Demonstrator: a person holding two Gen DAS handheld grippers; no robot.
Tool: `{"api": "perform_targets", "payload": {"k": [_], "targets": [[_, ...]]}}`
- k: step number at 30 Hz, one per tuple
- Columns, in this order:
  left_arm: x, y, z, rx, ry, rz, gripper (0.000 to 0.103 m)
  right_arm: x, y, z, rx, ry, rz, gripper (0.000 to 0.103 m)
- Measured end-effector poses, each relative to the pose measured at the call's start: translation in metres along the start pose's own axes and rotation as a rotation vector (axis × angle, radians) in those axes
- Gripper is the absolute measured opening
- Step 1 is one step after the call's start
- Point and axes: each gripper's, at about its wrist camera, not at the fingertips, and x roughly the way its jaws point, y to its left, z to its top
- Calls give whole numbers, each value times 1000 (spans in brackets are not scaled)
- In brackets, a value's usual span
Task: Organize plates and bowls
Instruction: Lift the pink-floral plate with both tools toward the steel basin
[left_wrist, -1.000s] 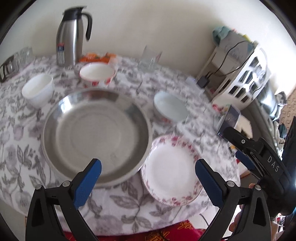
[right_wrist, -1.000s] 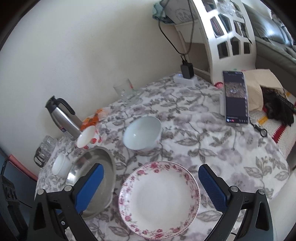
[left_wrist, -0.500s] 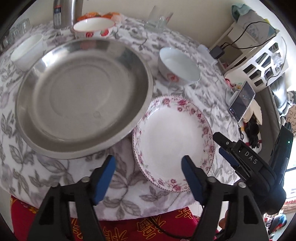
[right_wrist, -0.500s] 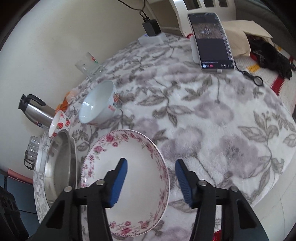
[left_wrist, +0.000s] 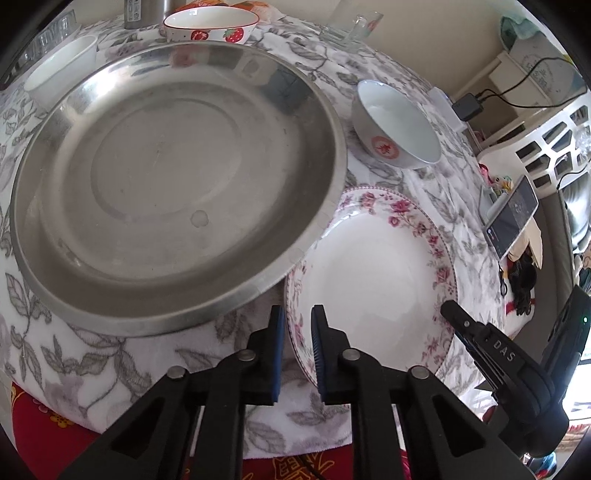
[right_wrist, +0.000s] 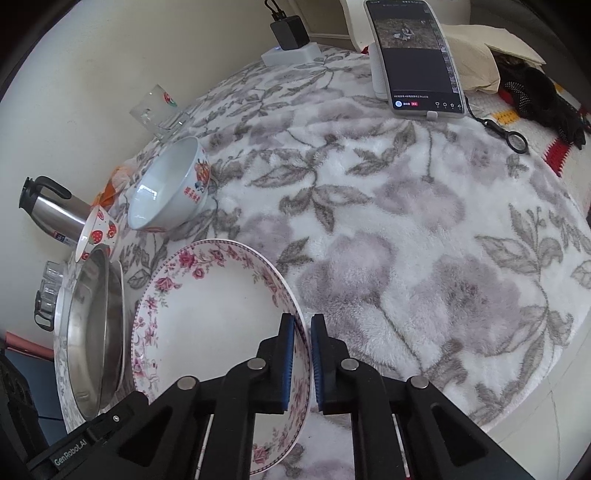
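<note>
A white plate with a pink flower rim lies on the round table beside a large steel pan. My left gripper is shut on the plate's near left rim. My right gripper is shut on the plate's right rim. A white bowl with a red mark stands behind the plate; it also shows in the right wrist view. A strawberry bowl and a plain white bowl stand behind the pan.
A steel thermos, a glass cup and glasses stand at the table's far side. A phone on a stand and a charger are near the right edge. A white shelf stands past the table.
Both grippers have come down and forward to the flowered plate and closed from wide open onto its rim, one on each side.
</note>
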Motion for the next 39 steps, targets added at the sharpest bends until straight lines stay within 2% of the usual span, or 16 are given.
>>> {"api": "perform_targets", "payload": {"k": [16, 26, 39], "targets": [[13, 1, 9, -5, -24, -7, 11, 4, 0, -1, 13, 7, 7, 12], [26, 3, 11, -23, 14, -32, 12, 10, -1, 0, 25, 26, 22, 15], [28, 3, 14, -13, 22, -47, 11, 11, 5, -1, -7, 28, 11, 16]]}}
